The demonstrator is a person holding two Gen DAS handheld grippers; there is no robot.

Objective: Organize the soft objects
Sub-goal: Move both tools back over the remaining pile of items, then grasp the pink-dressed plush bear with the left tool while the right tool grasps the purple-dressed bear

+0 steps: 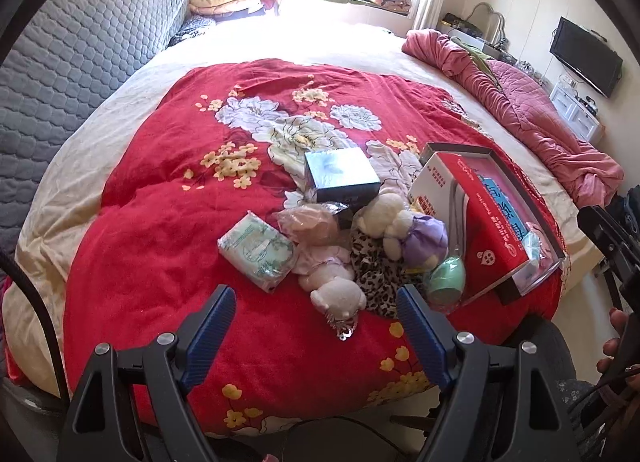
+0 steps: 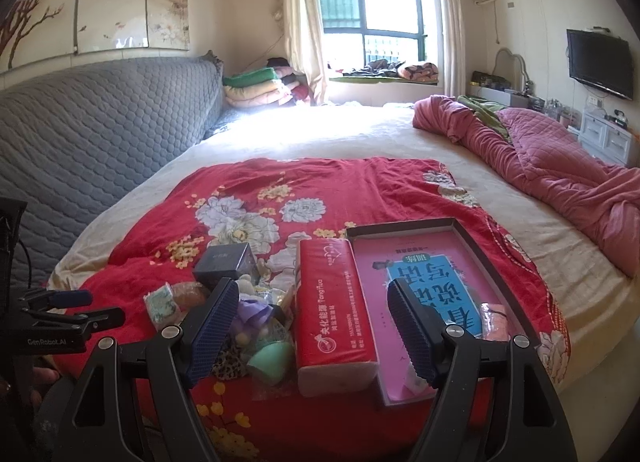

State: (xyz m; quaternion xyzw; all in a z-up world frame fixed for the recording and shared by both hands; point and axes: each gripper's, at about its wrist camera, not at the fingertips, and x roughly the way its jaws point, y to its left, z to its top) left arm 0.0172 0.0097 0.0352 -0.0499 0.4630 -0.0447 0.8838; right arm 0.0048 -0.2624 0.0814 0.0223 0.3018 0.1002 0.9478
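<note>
I see the soft toys (image 1: 340,262) piled on the red flowered blanket (image 1: 168,198) beside a tray (image 2: 472,230) holding a red tissue pack (image 2: 332,302). My left gripper (image 1: 320,304) hangs spread over the pile, pinching nothing; my right gripper (image 2: 308,296) is spread above the tissue pack, empty too. The blanket covers a cream bed (image 2: 320,134), grey headboard (image 2: 100,122) left, window (image 2: 372,14) beyond.

A heap of soft things lies on the red flowered blanket (image 1: 168,222): a white plush bear (image 1: 386,218) on a leopard-print cloth (image 1: 376,274), a pale pink plush toy (image 1: 336,290) on its back, a purple pouch (image 1: 426,240), a green-printed tissue pack (image 1: 256,250) and a red tissue pack (image 2: 334,310) beside the open box (image 2: 480,246).
</note>
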